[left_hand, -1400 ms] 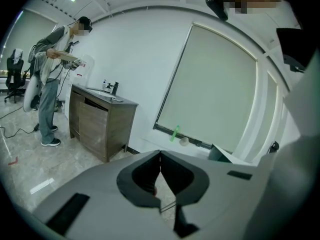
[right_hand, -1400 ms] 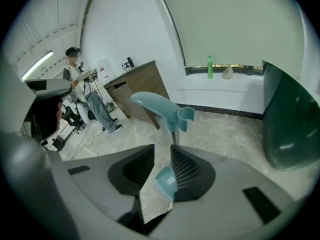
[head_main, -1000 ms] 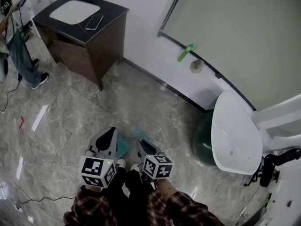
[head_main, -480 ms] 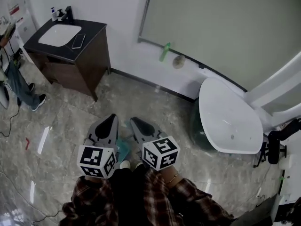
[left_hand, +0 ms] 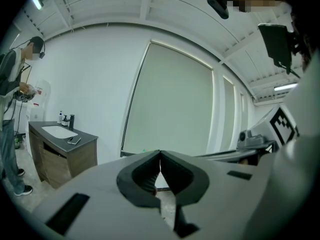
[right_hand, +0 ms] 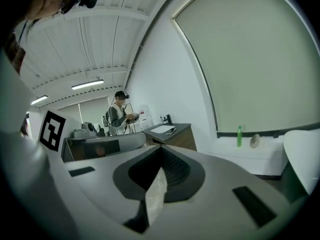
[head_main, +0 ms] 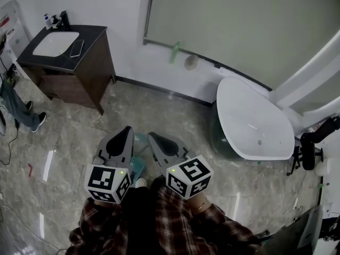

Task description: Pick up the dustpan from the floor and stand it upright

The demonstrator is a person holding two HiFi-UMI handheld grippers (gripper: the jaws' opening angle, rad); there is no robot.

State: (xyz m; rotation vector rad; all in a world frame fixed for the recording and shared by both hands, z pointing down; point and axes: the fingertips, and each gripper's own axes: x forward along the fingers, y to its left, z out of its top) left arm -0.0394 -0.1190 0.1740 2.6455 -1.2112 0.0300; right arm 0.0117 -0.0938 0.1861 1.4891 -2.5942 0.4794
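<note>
Here, seen from above, I hold two grippers low in the centre of the frame, over a grey marble floor (head_main: 69, 142). My left gripper (head_main: 126, 129) sits left of centre; its fingers (left_hand: 145, 171) are closed, tips meeting, with nothing gripped between them. My right gripper (head_main: 151, 136) sits just beside it, to the right. Its fingers (right_hand: 175, 169) have just been closing and now meet at the tips; a pale sliver shows through the gap behind them, and I cannot tell what it is.

The teal dustpan (head_main: 137, 166) shows in the narrow gap between the two grippers, mostly hidden beneath them. I cannot tell whether either gripper touches it.

At upper left stands a dark vanity (head_main: 85, 62) with a white sink (head_main: 56, 43) and a phone (head_main: 76, 48) on top. A white bathtub (head_main: 249, 121) fills the right side. A green bottle (head_main: 175, 52) stands on the ledge at top centre.
</note>
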